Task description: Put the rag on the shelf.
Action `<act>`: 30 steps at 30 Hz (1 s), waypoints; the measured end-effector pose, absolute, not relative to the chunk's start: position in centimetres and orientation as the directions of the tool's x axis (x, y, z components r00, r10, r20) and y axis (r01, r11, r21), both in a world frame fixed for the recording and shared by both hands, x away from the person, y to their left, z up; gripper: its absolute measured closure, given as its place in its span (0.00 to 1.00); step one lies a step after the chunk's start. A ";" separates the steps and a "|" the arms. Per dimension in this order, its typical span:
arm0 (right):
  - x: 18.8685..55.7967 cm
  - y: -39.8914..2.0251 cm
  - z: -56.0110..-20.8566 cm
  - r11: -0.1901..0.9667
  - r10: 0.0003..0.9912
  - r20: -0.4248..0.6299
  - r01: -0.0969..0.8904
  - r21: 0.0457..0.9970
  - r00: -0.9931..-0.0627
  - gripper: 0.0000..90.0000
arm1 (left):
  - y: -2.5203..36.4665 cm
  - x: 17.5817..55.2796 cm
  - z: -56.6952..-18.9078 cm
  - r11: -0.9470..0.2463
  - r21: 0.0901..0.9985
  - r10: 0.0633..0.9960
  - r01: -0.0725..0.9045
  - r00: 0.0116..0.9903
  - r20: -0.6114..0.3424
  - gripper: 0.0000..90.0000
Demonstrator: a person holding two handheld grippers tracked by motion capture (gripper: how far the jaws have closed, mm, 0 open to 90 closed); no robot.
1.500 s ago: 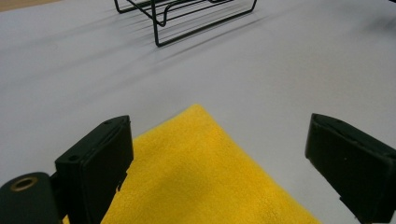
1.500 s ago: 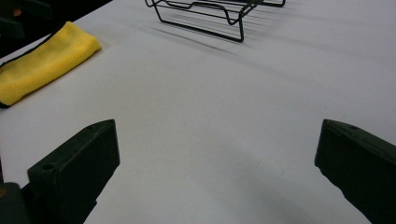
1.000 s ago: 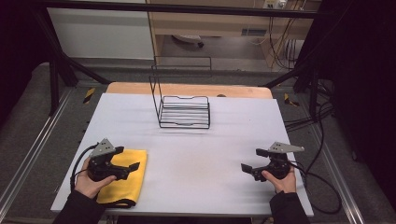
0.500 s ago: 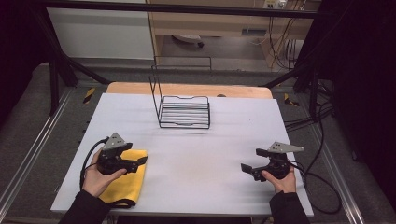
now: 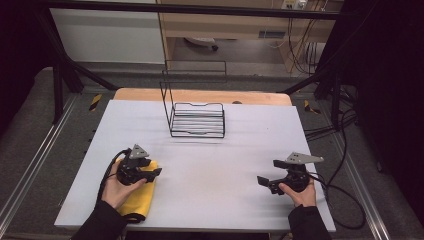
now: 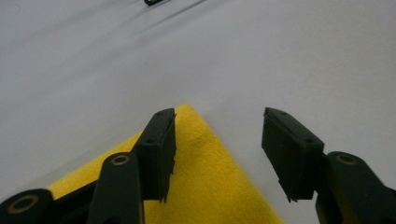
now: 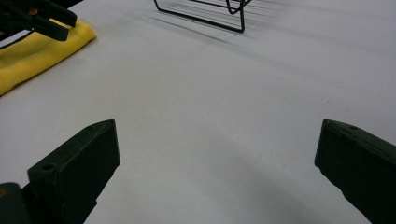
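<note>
Approach to a grasp at the near-left corner of the desk (image 5: 200, 150). The yellow cloth (image 5: 137, 200) lies folded flat there, its far corner (image 6: 189, 112) pointing away from the person. The left gripper (image 5: 152, 173) hangs low over that corner. In the left gripper view its jaws stand partly apart and have just been closing, one jaw over the cloth's surface, the other over bare desk beside the cloth's edge. No fabric is pinched between them, though whether a tip already brushes the cloth cannot be settled from this angle.

The right gripper (image 5: 265, 181) rests low at the near-right of the desk, well apart from the cloth, with its jaws spread wide and nothing between them. A black wire rack (image 5: 197, 120) stands toward the far side of the desk.

Step in hand, as judged: positioning for a pinch on the cloth's far corner. The next move calls for the jaws to sink until both tips straddle the edge, then to close on the fabric, since a flat cloth gives little to bite on.

Compared with the earlier high views, the left hand has advanced across the cloth toward its far corner and dropped slightly. The right hand, cloth and rack lie as before.
</note>
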State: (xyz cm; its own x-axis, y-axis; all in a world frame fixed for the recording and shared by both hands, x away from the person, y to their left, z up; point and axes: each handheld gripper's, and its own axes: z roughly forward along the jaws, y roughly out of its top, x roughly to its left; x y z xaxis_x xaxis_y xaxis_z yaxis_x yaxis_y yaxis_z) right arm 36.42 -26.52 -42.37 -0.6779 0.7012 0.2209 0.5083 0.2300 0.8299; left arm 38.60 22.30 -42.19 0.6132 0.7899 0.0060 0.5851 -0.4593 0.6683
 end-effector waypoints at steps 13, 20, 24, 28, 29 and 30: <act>36.4 -26.5 -42.3 0.228 0.700 0.222 0.508 0.830 -0.678 0.01 | 21.7 39.3 -43.6 -0.470 0.630 0.817 0.618 0.575 0.047 0.68; 36.4 -26.6 -42.3 0.226 0.700 0.225 0.509 0.830 -0.678 0.01 | 21.0 39.3 -43.5 -0.489 0.601 0.827 0.632 0.555 0.090 0.76; 36.4 -26.5 -42.3 0.225 0.700 0.226 0.510 0.830 -0.678 0.01 | 21.3 39.4 -43.4 -0.476 0.607 0.829 0.636 0.555 0.068 0.87; 36.4 -26.4 -42.4 0.228 0.699 0.227 0.512 0.828 -0.678 0.01 | 21.8 39.5 -43.4 -0.441 0.618 0.837 0.650 0.546 0.023 0.92; 36.4 -26.4 -42.4 0.229 0.699 0.227 0.513 0.827 -0.678 0.01 | 21.9 39.5 -43.3 -0.433 0.624 0.839 0.651 0.544 0.015 0.92; 36.5 -26.4 -42.4 0.229 0.699 0.227 0.512 0.828 -0.679 0.01 | 22.0 39.5 -43.3 -0.422 0.627 0.841 0.654 0.541 0.002 0.93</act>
